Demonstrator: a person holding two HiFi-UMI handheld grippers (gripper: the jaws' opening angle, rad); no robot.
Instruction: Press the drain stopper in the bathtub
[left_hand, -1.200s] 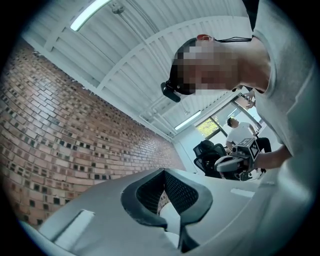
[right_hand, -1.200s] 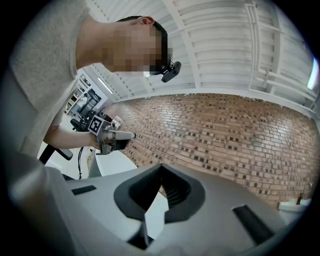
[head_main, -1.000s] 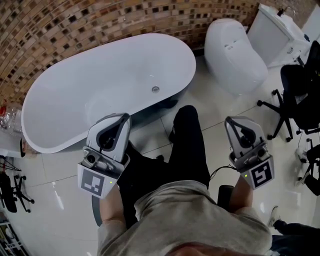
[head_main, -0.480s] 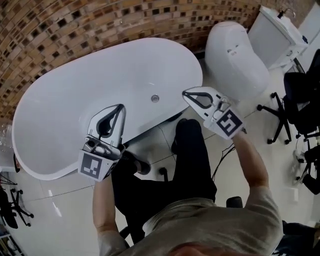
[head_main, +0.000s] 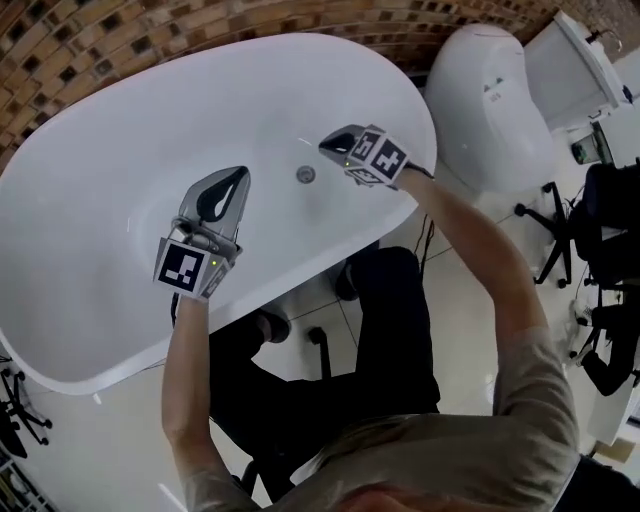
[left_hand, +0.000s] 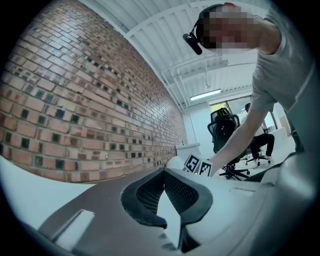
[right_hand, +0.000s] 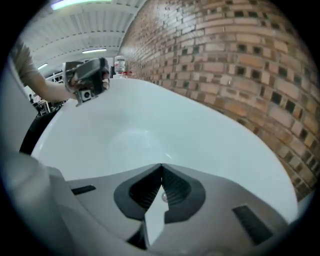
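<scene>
Two closed, empty pairs of jaws hover over our white oval bathtub. We hold the right gripper with its tips just beside the small round chrome drain stopper on the tub floor, likely to push it; the left gripper idles apart.

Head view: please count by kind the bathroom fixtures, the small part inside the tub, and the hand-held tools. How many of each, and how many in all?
bathtub: 1
drain stopper: 1
toilet: 1
grippers: 2, the left gripper and the right gripper
Total: 5
</scene>
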